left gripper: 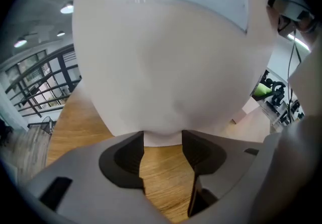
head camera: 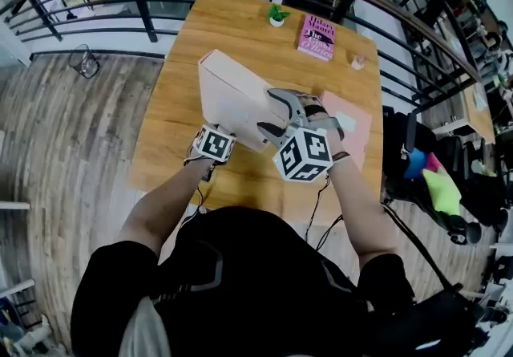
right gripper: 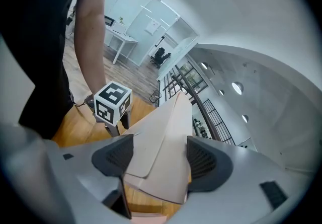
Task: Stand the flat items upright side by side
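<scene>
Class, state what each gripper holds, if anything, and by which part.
Both hold the white box: left gripper at its near-left corner, right gripper on its near-right edge.

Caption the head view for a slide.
Left hand-held gripper and right hand-held gripper hold a white box tilted over the wooden table.

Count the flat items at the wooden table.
3: pale flat cardboard box held tilted, centre; magenta book at the far edge; salmon-pink folder at right, partly hidden.

White box [left gripper: 171, 67] top beyond upper edge
</scene>
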Tool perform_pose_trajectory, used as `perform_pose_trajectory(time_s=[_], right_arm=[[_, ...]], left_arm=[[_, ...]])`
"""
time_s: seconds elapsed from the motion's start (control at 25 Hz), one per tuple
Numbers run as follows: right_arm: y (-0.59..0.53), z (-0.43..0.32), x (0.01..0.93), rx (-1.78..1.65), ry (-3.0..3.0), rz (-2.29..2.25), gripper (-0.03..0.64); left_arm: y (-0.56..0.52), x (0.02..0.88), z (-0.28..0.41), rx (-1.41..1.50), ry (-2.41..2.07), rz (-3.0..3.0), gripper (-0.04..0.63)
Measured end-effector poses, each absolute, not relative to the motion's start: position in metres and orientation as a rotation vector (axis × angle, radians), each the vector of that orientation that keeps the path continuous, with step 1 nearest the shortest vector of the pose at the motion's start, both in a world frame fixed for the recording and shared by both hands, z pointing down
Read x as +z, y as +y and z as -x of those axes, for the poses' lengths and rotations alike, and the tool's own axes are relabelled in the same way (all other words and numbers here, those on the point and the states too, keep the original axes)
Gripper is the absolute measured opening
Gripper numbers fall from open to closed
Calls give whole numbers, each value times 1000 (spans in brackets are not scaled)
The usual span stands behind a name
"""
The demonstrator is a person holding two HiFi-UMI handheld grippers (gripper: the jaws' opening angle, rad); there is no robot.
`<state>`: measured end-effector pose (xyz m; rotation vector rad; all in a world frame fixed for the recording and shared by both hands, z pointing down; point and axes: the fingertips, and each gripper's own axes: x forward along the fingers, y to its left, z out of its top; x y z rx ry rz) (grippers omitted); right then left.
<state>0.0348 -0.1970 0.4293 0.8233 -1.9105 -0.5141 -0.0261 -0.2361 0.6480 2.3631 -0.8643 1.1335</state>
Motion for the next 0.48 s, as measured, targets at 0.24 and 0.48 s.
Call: perform_pose_trajectory(time_s=[0.24,0.48], right_arm=[[-213,-25,429,-518,-1896,-844,337],[-216,-7,421,-532,-2005,-852,335]], left_arm=[[-255,589,56,858,-1075,-2328,255],[-264,527,65,733,-1192,-2419,247]])
